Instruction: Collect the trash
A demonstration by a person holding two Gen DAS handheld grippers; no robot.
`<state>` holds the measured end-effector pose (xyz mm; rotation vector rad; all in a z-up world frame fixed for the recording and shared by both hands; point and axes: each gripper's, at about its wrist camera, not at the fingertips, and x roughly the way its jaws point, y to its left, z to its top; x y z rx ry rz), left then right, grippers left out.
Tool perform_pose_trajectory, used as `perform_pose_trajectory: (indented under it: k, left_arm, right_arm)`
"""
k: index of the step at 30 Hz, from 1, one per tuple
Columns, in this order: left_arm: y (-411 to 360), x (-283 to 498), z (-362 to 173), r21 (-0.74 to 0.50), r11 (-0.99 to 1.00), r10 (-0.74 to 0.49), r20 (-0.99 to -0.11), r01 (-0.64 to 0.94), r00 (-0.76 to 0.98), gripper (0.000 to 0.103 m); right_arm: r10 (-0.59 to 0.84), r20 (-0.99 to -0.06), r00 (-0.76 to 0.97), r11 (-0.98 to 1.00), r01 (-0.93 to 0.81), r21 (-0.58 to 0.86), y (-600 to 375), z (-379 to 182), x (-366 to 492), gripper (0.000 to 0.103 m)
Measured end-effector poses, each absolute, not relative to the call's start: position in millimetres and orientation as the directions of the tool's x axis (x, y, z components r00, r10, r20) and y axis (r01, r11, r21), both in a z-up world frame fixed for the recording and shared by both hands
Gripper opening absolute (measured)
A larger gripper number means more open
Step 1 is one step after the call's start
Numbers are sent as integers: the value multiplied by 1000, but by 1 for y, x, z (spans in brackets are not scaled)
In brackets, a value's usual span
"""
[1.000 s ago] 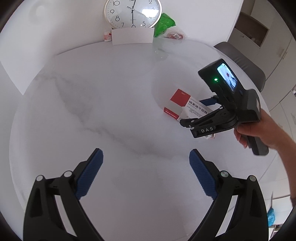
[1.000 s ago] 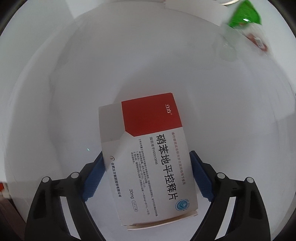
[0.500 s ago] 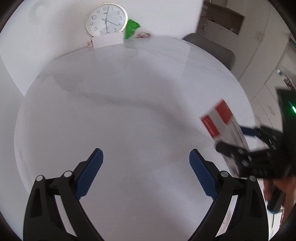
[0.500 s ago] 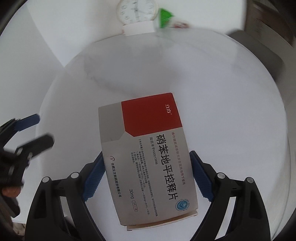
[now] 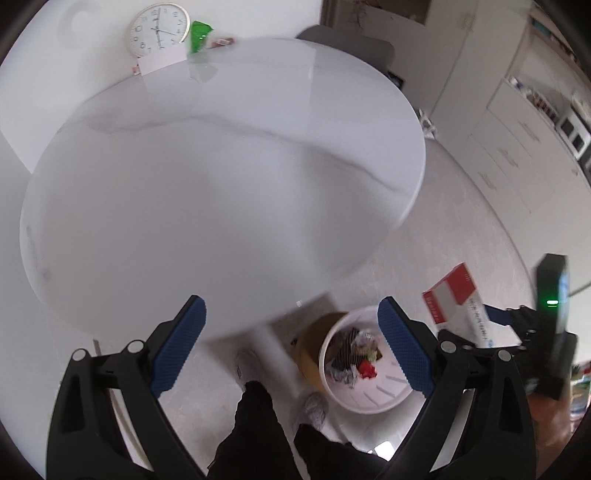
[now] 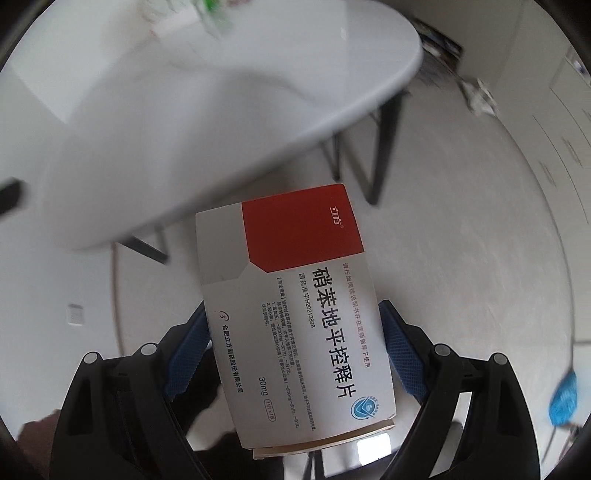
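Note:
A white and red medicine box sits between the blue pads of my right gripper, which is shut on it, pointing down over the floor beyond the table edge. The left wrist view shows the same box in the right gripper, to the right of a white bin on the floor that holds crumpled trash. My left gripper is open with nothing between its fingers, over the table's near edge. A green wrapper lies at the far side of the table.
The round white marble table fills the upper left. A clock stands at its far edge by a white card. A brown bin stands beside the white one. The person's legs and shoes are below. Cabinets line the right.
Both grippers swung away from the tabletop towards the floor on the right; the right one carried the box off the table edge. The bins and the person's legs came into view.

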<state>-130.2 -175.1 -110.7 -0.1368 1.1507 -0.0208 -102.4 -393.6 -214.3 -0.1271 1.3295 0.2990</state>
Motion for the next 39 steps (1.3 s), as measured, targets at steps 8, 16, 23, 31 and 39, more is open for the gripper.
perform_pose_trajectory:
  k: [8,16,23,31,39]
  left_arm:
    - [-207,-149,-120,-101,995,-97,-923,9,373,90]
    - [-220,-160,-104,-106,994,-109,-909,31,401,90]
    - [-240,-159,-46,-103,991,-131,-841,82,526,90]
    - [-269,-155,59,-103,983,-183,-669,154,721,95]
    - [-285,-160,102,-102,982,-190,-598,161,779,95]
  right_arm:
    - [66,-994,90,981,-187,49,-413,-295,-132,99]
    - [128,-978,166,988,-109,111,-433,-250,-135,100]
    - [139,-897,420,990,-83,114,-454,-102,-127,100]
    - [11,-703,711,999,-30,-15,-478,54,-138,100]
    - [4,-595,804,1000,-6,-2,-502,108,-157,101]
